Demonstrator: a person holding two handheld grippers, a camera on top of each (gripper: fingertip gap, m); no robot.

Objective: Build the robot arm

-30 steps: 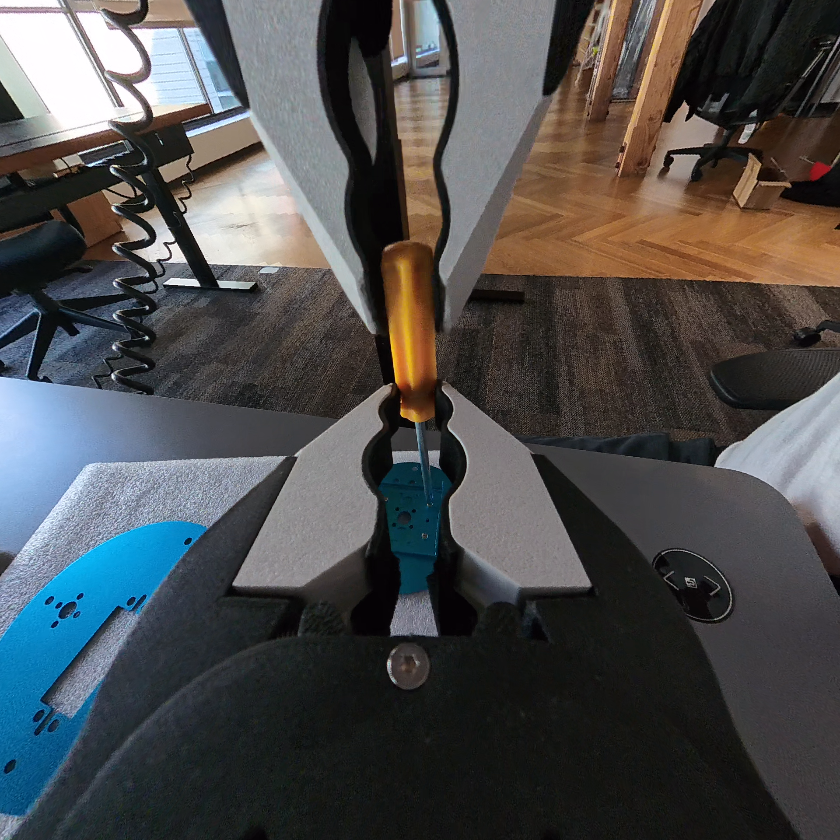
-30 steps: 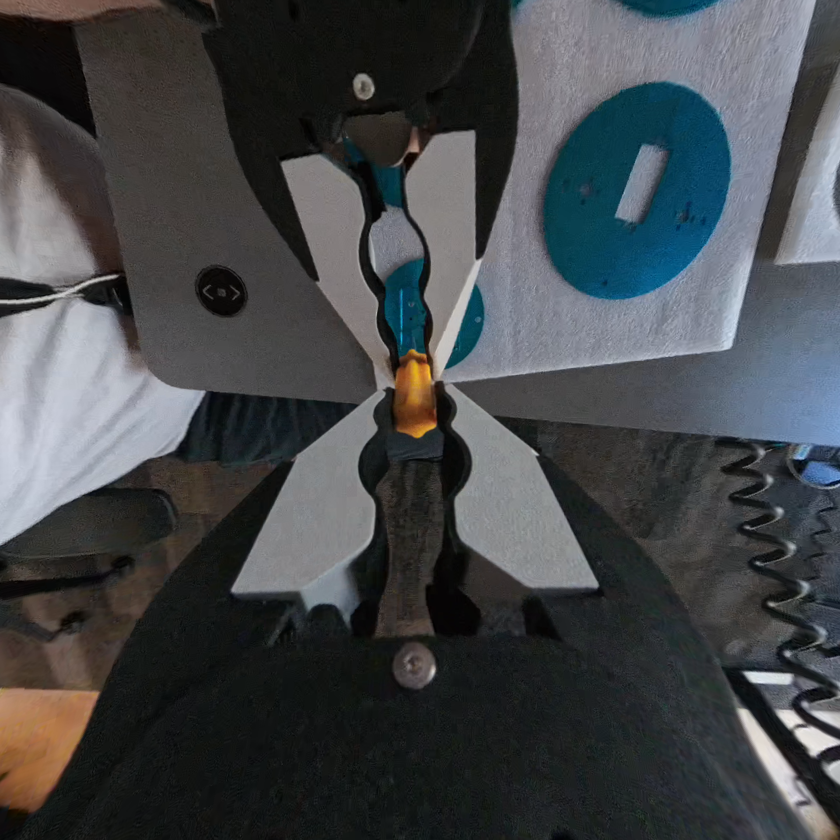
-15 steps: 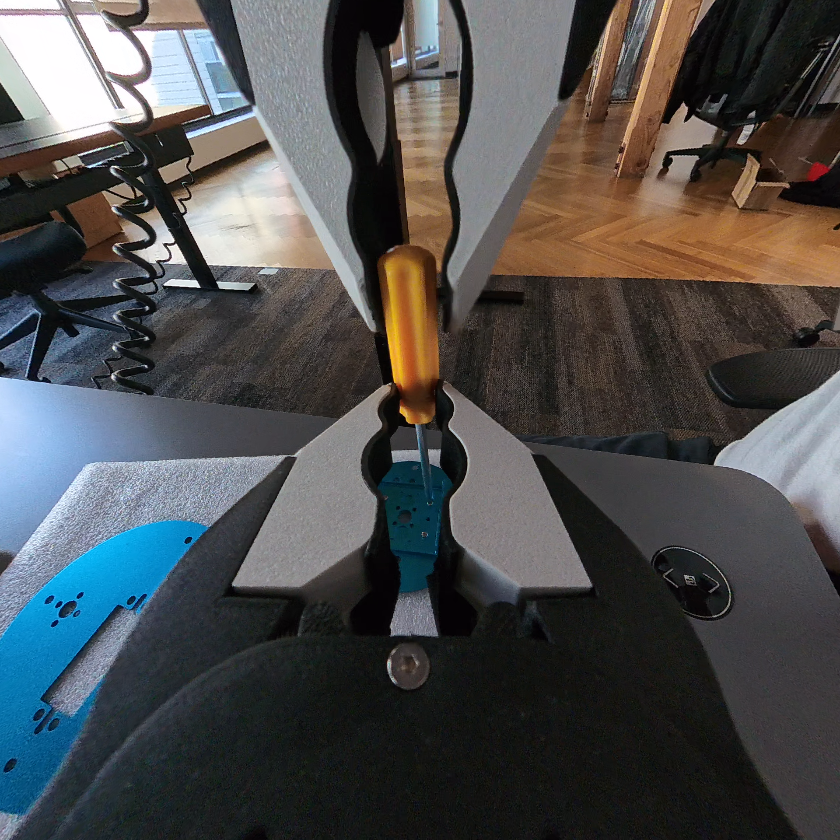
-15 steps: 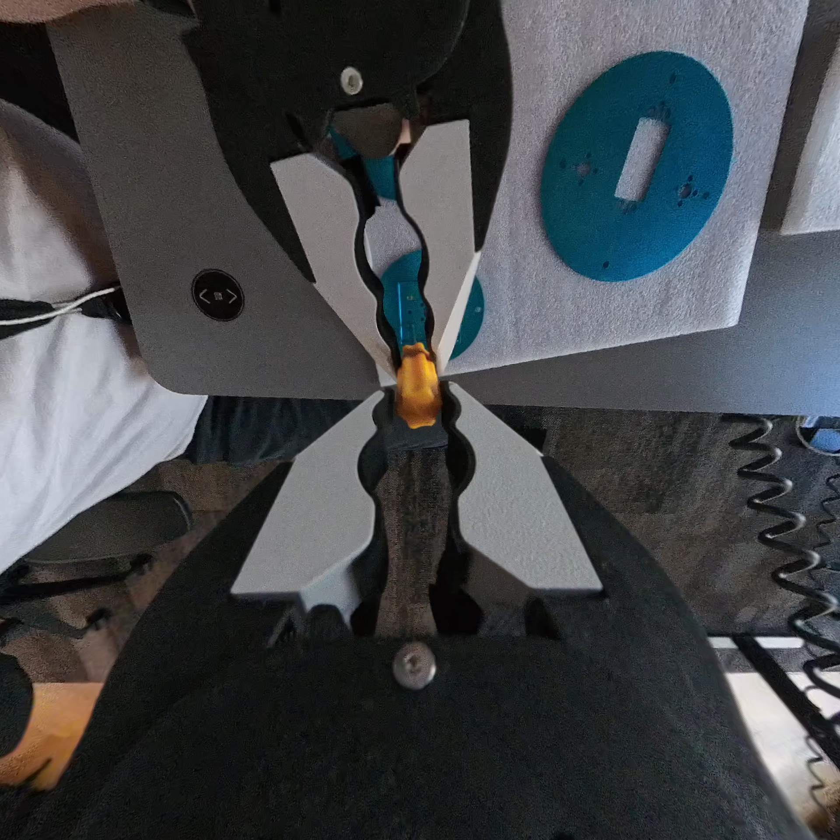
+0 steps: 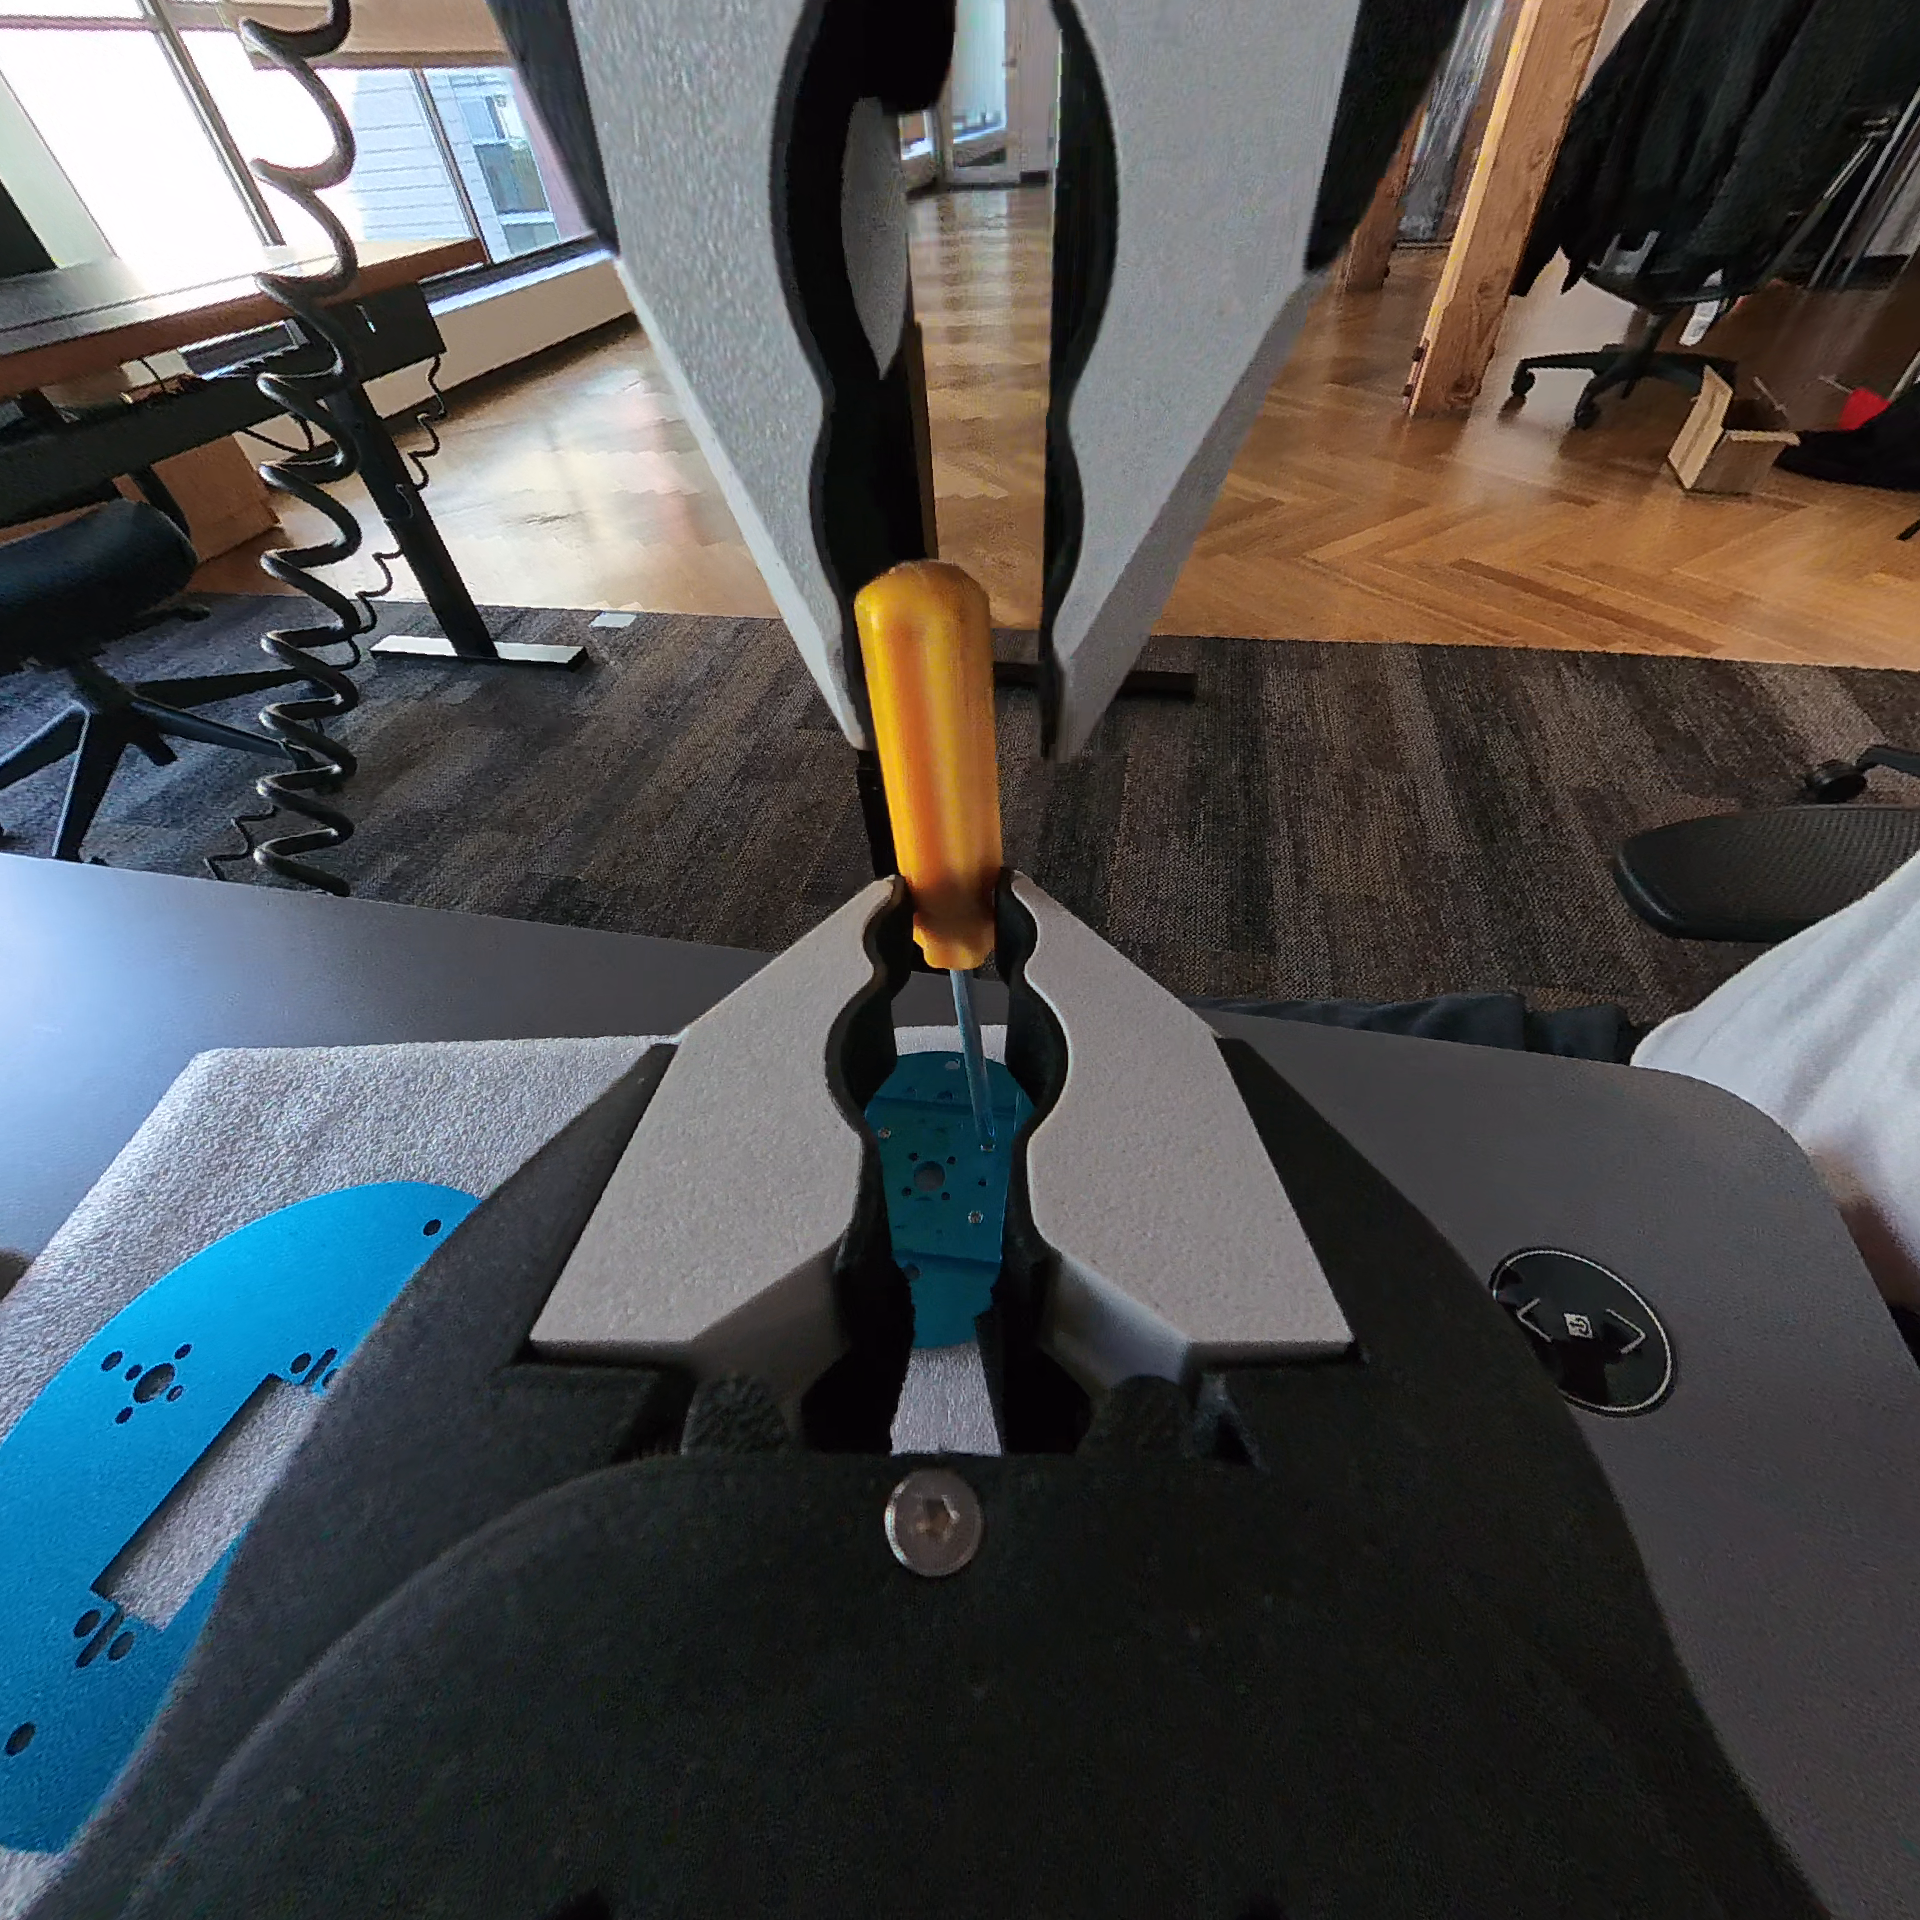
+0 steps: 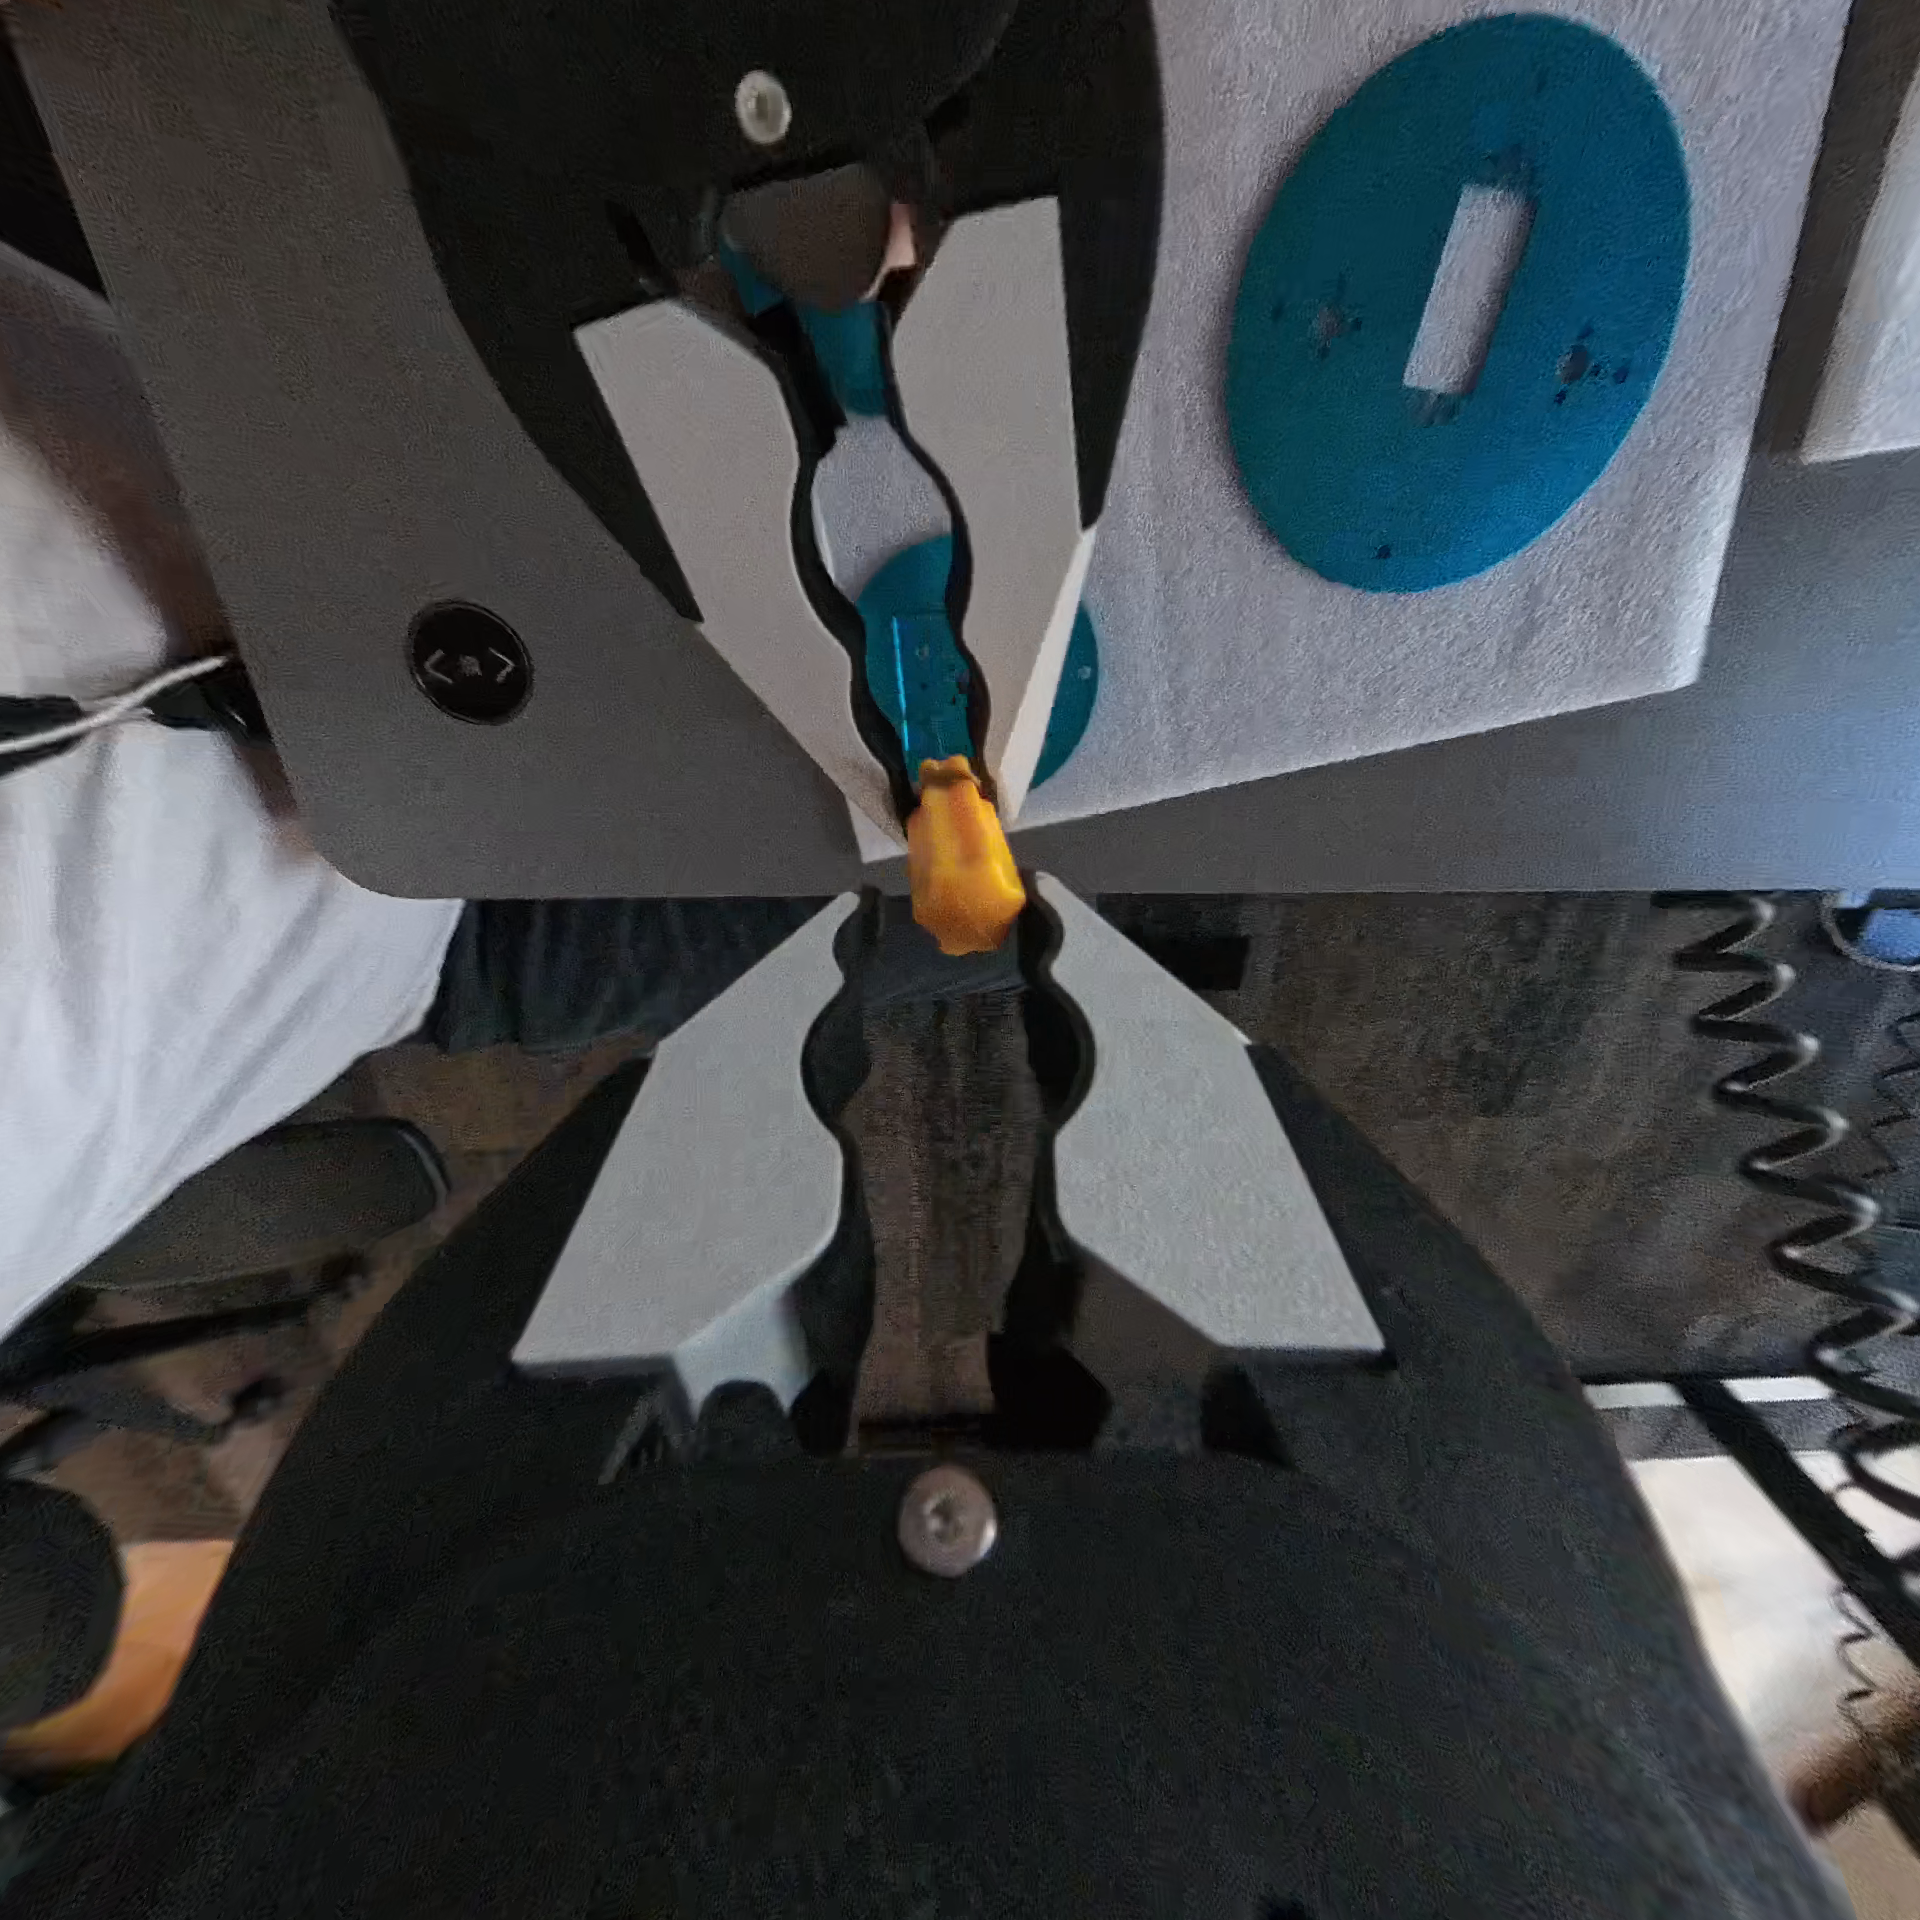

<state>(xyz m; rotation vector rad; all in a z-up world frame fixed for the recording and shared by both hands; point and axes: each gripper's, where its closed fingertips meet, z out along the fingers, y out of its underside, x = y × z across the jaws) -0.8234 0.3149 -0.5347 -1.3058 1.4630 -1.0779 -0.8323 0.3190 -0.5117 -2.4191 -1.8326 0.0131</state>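
Observation:
A screwdriver with an orange handle (image 5: pixel 928 769) stands upright, its thin shaft tip in a hole of a small blue perforated part (image 5: pixel 940 1179) lying on a grey foam mat (image 5: pixel 343 1122). My left gripper (image 5: pixel 953 891) is shut on the handle's lower end. My right gripper (image 5: pixel 956 732) reaches down from above around the handle's top. Its jaws stand slightly wider than the handle, with a gap on one side. In the right wrist view the orange handle (image 6: pixel 961 868) sits between the right gripper (image 6: pixel 951 891) and the left gripper (image 6: pixel 943 821).
A large blue oval plate (image 5: pixel 156 1455) with a rectangular slot lies on the mat, also in the right wrist view (image 6: pixel 1455 312). A round control button (image 5: pixel 1579 1330) sits in the dark table. A coiled black cable (image 5: pixel 312 582), office chairs and a person's white garment (image 5: pixel 1818 1049) surround the table. My left and right fingertips are right by each other.
My right gripper's jaws have spread a little around the handle's top, and the gripper has turned slightly. The left gripper and the screwdriver have stayed in place.

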